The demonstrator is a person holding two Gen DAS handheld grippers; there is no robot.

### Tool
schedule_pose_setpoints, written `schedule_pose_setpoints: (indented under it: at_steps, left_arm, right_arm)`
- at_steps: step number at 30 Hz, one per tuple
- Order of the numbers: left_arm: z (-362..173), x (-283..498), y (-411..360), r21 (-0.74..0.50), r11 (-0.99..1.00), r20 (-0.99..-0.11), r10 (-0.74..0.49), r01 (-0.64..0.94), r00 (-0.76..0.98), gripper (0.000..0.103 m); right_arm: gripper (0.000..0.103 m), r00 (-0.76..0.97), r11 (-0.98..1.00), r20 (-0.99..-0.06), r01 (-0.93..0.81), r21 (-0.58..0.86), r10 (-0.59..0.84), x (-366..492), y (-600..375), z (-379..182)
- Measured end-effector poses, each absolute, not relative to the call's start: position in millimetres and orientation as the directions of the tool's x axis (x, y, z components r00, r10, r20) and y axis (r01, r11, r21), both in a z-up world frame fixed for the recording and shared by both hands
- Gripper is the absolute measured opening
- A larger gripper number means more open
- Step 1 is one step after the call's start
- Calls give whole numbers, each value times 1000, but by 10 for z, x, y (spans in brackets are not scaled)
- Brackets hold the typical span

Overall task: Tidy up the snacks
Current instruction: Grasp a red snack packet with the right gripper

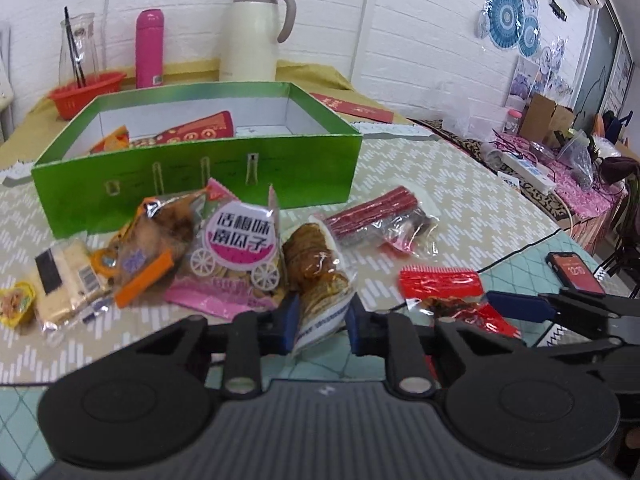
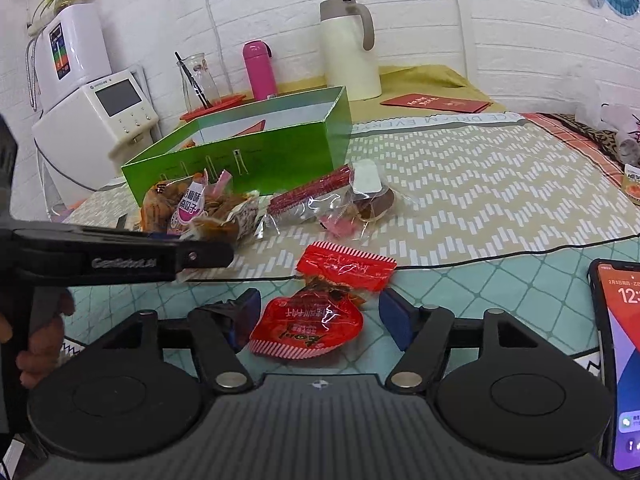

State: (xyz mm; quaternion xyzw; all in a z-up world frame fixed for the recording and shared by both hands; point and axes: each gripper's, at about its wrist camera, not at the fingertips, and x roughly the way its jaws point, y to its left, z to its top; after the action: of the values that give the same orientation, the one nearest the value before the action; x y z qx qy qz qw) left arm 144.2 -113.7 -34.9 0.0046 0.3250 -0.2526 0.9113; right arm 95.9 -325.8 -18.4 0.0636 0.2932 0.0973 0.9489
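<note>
From the left wrist view, we see the green box (image 1: 192, 172) already holding a few packets, a red one (image 1: 196, 130) among them, so some sorting looks done. Most snacks are outside it, heaped on the bench (image 1: 460, 200) just in front: the pink seed bag (image 1: 236, 256), the red stick pack (image 1: 372, 212) and others. Our left hand-held gripper (image 1: 320, 318) has its pads closed on the brown snack pack (image 1: 316, 276), pinching its near end.

From the right wrist view, our right hand-held gripper (image 2: 318, 316) stands spread wide, with the red pouch (image 2: 316, 312) lying loose between the pads, untouched. We judge the job under half done: this pouch and the heap remain to be boxed.
</note>
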Motion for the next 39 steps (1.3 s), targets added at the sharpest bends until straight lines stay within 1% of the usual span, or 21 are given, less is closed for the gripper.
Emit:
schedule_pose_setpoints:
  at_steps: [1,4,5,6,8,9,10,13,16,18,19,20,22,24,25,28,32,33,34,35,39]
  left_arm:
    - [-346,1410,-1121,-156,873,-592,-457,462,664,23]
    - [-330,1397,-1154,-132,880,-581,-442,457,683,38]
    - [-335,1412,-1179,-119,884,-579,-431,451,692,52]
    - [-345,1430,-1198,-112,889,-577,-422,444,699,60]
    - [-374,1487,-1231,-107,892,-581,-415,440,700,60]
    - [-387,1514,-1237,-107,892,-584,-415,440,698,60]
    - [-396,1532,-1244,-111,890,-588,-418,443,693,60]
    - [-415,1575,-1257,-112,886,-603,-421,451,678,59]
    - [-418,1588,-1264,-111,887,-601,-419,448,681,60]
    - [-437,1596,-1269,-97,899,-591,-397,427,702,70]
    - [-456,1604,-1270,-92,903,-591,-388,420,707,70]
    - [-460,1609,-1277,-84,902,-589,-387,423,710,67]
    - [-451,1595,-1300,-50,905,-589,-369,423,719,39]
    - [-429,1595,-1276,-59,901,-593,-379,431,711,5]
    - [-416,1602,-1248,-87,897,-598,-396,434,697,1]
    - [-359,1552,-1159,-148,886,-595,-435,439,676,0]
    - [-159,1397,-1018,-211,860,-544,-499,465,675,0]
    - [-93,1365,-979,-224,852,-525,-515,473,678,0]
    - [-20,1340,-942,-232,846,-507,-526,479,683,0]
    - [68,1322,-902,-235,844,-484,-532,482,695,0]
    - [291,1361,-776,-245,836,-432,-547,491,717,0]
  right_arm:
    - [103,811,975,-544,-143,172,215,974,-3240,-186]
    - [103,812,978,-546,-148,146,204,1020,-3184,-188]
    - [103,815,980,-546,-146,133,196,1028,-3162,-191]
    - [103,817,982,-546,-146,117,186,1031,-3138,-196]
    - [103,824,987,-544,-146,63,156,1013,-3080,-215]
    - [88,830,989,-540,-146,31,140,1000,-3058,-223]
    - [86,838,990,-531,-142,11,126,982,-3049,-224]
    - [83,834,990,-534,-134,46,138,997,-3109,-214]
    - [85,832,990,-536,-136,47,140,1002,-3113,-213]
    - [86,835,990,-535,-133,35,131,996,-3080,-216]
    - [85,836,991,-534,-133,29,128,992,-3068,-217]
    - [84,837,991,-532,-133,30,128,987,-3065,-219]
    - [79,840,990,-526,-130,49,136,983,-3097,-217]
    - [76,832,988,-532,-134,81,156,969,-3128,-195]
    - [75,829,987,-535,-141,81,162,954,-3124,-180]
    - [73,841,985,-514,-160,65,170,863,-3081,-93]
    - [71,865,981,-466,-186,49,187,766,-3051,98]
    - [62,870,980,-454,-193,50,194,759,-3050,148]
    - [27,873,977,-441,-203,57,207,767,-3054,204]
    - [21,875,974,-429,-217,70,225,788,-3066,257]
    - [20,876,970,-417,-233,71,241,976,-3058,376]
